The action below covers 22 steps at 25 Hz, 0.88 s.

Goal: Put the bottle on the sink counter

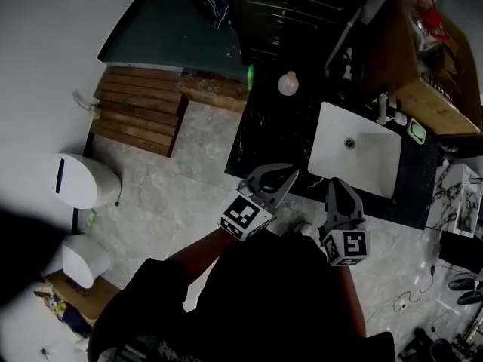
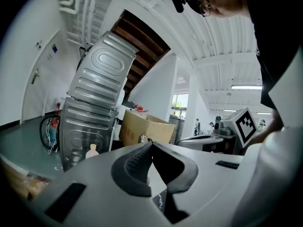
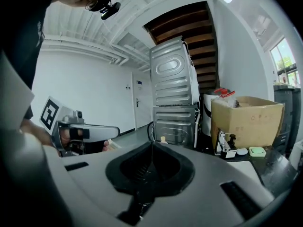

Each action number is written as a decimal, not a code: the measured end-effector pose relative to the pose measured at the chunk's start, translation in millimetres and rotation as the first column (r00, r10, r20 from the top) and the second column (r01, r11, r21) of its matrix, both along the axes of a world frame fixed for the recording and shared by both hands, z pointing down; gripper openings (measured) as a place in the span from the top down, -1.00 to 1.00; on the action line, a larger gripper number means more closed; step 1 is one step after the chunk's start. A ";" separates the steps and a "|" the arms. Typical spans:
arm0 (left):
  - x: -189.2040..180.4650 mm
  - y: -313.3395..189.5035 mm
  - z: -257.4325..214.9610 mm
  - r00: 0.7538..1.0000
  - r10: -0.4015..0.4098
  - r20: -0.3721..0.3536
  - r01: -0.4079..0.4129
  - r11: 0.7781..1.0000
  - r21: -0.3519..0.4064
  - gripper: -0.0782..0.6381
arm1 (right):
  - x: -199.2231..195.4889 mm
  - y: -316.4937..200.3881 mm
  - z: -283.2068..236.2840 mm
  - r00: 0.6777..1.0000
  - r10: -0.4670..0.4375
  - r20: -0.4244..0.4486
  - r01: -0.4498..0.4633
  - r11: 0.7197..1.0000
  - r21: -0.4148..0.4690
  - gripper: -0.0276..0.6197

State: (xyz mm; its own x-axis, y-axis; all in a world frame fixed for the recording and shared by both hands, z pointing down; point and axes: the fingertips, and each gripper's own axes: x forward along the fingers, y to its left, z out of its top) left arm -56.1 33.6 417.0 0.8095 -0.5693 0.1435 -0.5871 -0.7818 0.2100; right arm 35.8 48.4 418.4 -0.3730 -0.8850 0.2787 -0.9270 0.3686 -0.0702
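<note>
While both grippers are held over the near edge of the sink counter, neither one carries anything. All positions below are given relative to the white sink basin, as seen in the head view.

1. Left gripper: sits to the near left of the basin, at the counter's front edge. Its own view shows the two jaws pressed together, with nothing between the pads.
2. Right gripper: sits directly in front of the basin's near rim, just beside the left gripper. Its own view shows the jaws closed tip to tip and empty.
3. Bottle: stands upright on the dark counter, to the far left of the basin and well apart from both grippers. It is pale with a lighter cap. It also appears, small, beyond the closed tips in the left gripper view and the right gripper view.
4. Stacked metal machines: rise beyond the bottle, on the far side of the basin.
5. Cardboard box: sits at the far right of the basin.
6. Green soap dish: lies just past the basin's right rim, in front of the box.
7. Wooden pallet: lies on the floor, far to the left of the basin.
</note>
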 end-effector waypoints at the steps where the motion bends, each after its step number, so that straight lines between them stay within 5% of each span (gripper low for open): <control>1: 2.8 4.8 -3.2 1.000 -0.006 0.011 0.006 1.000 0.007 0.74 | 2.7 3.8 -4.6 1.000 -0.003 0.002 0.003 1.000 0.010 0.79; 10: 65.5 97.1 -16.6 0.998 -0.017 0.053 0.015 0.999 0.037 0.74 | 51.8 84.0 -34.6 0.999 -0.043 0.029 0.039 0.990 0.133 0.80; 15: 109.2 169.2 -23.9 0.990 -0.136 0.038 0.134 0.989 0.057 0.74 | 83.1 159.5 -46.9 0.997 -0.052 0.055 0.042 0.984 0.173 0.80; 22: 121.6 258.7 -26.1 0.958 -0.283 0.049 0.278 0.956 0.091 0.74 | 104.4 249.7 -40.9 0.995 -0.068 0.077 0.053 0.982 0.181 0.80</control>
